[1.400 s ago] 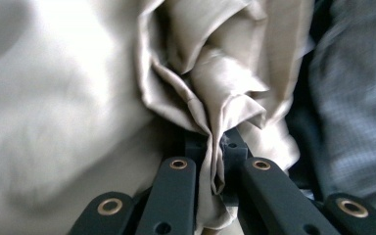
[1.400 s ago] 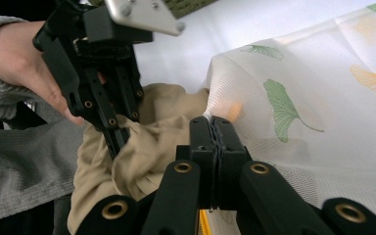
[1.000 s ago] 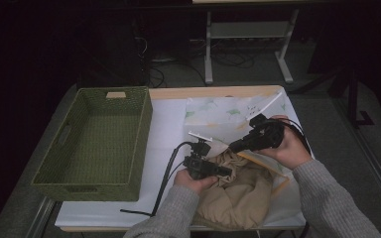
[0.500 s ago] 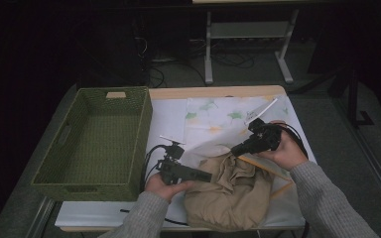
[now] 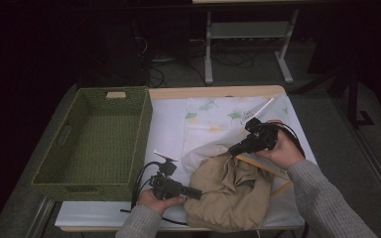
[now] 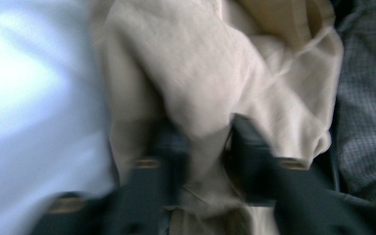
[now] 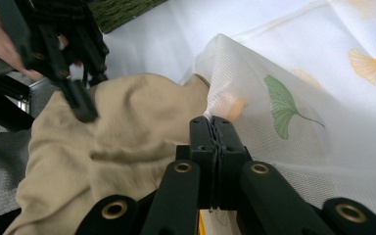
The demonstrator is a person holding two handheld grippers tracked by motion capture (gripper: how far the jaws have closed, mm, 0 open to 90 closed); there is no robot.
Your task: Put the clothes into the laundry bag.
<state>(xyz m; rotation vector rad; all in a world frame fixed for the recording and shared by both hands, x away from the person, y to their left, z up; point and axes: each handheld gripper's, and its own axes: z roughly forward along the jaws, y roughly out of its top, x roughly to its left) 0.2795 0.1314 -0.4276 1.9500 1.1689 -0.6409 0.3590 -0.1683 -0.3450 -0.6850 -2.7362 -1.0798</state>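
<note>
right gripper (image 7: 214,128): jaws pinch mesh bag (image 5: 228,115) edge, hold it raised | left gripper (image 6: 201,147): jaws just closing around fold of tan garment (image 5: 228,196) at table's near edge; bite deeper, then feed into bag

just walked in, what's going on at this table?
A person is working a crumpled tan garment with a handheld gripper in each hand, seemingly into or out of a white leaf-print mesh bag. The right gripper is shut on the bag's edge. The left gripper has a fold of the garment between its jaws, which have just been closing; the blur hides whether they press on it. A green woven basket sits at the table's left.
</note>
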